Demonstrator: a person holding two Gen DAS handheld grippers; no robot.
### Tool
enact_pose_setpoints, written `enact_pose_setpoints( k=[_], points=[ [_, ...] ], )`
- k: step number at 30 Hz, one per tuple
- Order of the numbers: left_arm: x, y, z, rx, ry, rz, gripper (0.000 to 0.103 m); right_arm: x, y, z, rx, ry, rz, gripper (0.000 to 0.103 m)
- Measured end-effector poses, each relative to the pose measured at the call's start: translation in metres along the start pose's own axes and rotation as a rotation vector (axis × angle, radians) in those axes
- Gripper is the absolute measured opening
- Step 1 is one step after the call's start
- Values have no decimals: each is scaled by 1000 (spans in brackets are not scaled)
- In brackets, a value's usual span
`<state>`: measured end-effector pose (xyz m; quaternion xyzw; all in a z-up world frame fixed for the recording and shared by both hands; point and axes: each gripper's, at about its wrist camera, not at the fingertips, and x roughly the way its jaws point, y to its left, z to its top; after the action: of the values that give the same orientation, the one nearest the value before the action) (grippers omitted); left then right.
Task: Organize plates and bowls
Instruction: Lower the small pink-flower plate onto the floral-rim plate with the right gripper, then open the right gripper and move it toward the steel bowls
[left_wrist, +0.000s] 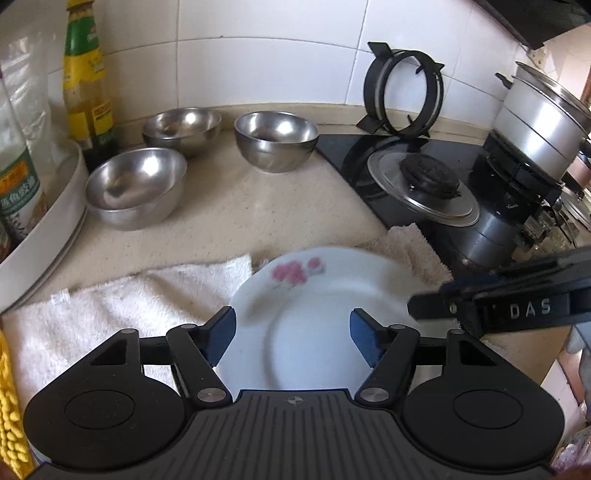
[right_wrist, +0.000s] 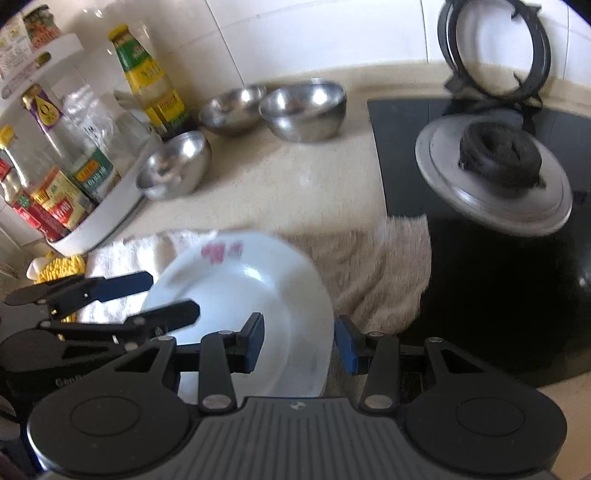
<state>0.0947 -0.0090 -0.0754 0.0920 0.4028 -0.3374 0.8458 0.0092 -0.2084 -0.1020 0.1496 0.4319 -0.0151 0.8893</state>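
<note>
A white plate with a pink flower print (left_wrist: 314, 317) lies on a white towel (left_wrist: 122, 306); it also shows in the right wrist view (right_wrist: 243, 302). My left gripper (left_wrist: 291, 339) is open, its jaws spread above the plate's near side. My right gripper (right_wrist: 299, 343) is open, with the plate's right rim between its jaws. Three steel bowls stand behind on the counter: a near left one (left_wrist: 135, 186), a back one (left_wrist: 183, 127) and a right one (left_wrist: 275, 138). In the right wrist view the left gripper's fingers (right_wrist: 162, 314) reach over the plate's left side.
A white rack (right_wrist: 107, 218) with sauce bottles stands at the left, and a tall yellow-labelled bottle (left_wrist: 86, 81) stands beside it. A black stove (left_wrist: 424, 177) with a burner cap, a leaning pan support (left_wrist: 404, 88) and a steel pot (left_wrist: 539, 122) lies to the right.
</note>
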Motion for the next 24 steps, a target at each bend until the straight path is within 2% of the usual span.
enact_pose_setpoints(
  k=[5,14,20,24],
  points=[
    [-1,5,1,1,-9,-9,75,-9,6,9,-48,-55,-55,65],
    [-8,42,-6,-62,-21,-4,79,0,19,16,-40,-38,-60,66],
    [-3,68,-7,-157,-12,84,79,20,31,38,-112,5,-6,66],
    [-3,75,6,-209,-28,147,79,34,40,64,-189,8,59,67]
  ],
)
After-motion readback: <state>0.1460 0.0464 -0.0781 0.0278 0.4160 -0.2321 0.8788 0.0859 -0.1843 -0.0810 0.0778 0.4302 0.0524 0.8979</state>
